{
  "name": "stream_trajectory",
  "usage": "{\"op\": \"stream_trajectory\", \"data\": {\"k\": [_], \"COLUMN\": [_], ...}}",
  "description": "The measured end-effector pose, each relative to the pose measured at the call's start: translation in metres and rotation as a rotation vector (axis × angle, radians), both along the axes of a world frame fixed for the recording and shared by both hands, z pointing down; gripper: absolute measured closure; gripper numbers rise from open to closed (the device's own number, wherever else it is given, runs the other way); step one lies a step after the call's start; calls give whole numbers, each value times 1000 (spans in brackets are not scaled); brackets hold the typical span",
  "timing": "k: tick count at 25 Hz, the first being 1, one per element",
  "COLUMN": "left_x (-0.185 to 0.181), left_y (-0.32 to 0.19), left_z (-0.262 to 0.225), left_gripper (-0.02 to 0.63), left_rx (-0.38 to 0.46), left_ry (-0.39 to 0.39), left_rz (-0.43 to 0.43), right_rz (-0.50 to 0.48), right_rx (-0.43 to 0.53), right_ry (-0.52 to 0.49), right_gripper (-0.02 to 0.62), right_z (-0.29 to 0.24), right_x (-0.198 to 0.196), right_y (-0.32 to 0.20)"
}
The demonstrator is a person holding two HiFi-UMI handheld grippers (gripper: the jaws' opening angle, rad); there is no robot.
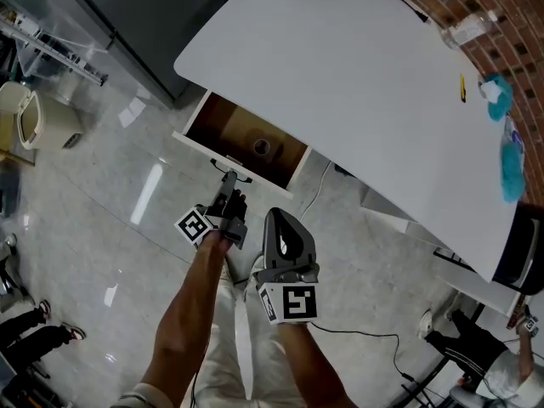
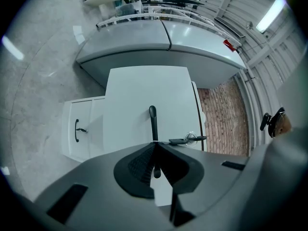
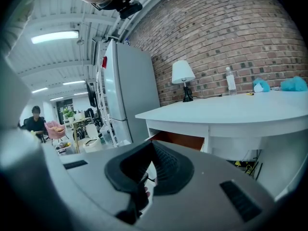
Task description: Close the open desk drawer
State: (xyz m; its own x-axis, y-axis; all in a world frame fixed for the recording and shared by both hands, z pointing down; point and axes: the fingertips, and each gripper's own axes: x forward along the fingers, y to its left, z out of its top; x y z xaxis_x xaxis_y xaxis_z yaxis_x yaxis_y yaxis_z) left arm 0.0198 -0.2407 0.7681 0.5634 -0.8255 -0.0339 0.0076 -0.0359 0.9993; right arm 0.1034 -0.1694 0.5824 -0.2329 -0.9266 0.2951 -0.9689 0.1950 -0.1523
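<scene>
Left gripper (image 1: 228, 179), right gripper (image 1: 276, 217): fingers (image 2: 137, 167) closed.

Bare floor (image 1: 102, 228) lies left of the open drawer (image 1: 221, 126), the desk top (image 1: 357, 83) overhangs it, a cable (image 1: 321, 185) hangs beside.

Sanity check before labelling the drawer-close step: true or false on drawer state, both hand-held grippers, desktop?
1. The desk drawer is open. True.
2. The left hand-held gripper is clamped on the drawer handle. True.
3. The right hand-held gripper holds the handle. False: it is shut on nothing, short of the drawer.
4. The desk top is bare. False: a bottle and blue things lie near its edge.
</scene>
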Motion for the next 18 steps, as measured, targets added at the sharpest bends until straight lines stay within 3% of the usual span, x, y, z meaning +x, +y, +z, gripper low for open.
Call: {"op": "stream_trajectory", "data": {"k": [18], "left_x": [14], "left_y": [-25], "left_z": [1], "left_gripper": [589], "left_rx": [16], "left_ry": [12], "left_rz": [-1], "right_rz": [14], "right_rx": [-16], "right_ry": [-6], "right_gripper": [584], "right_z": [9], "right_x": [6], "right_y": [-13]}}
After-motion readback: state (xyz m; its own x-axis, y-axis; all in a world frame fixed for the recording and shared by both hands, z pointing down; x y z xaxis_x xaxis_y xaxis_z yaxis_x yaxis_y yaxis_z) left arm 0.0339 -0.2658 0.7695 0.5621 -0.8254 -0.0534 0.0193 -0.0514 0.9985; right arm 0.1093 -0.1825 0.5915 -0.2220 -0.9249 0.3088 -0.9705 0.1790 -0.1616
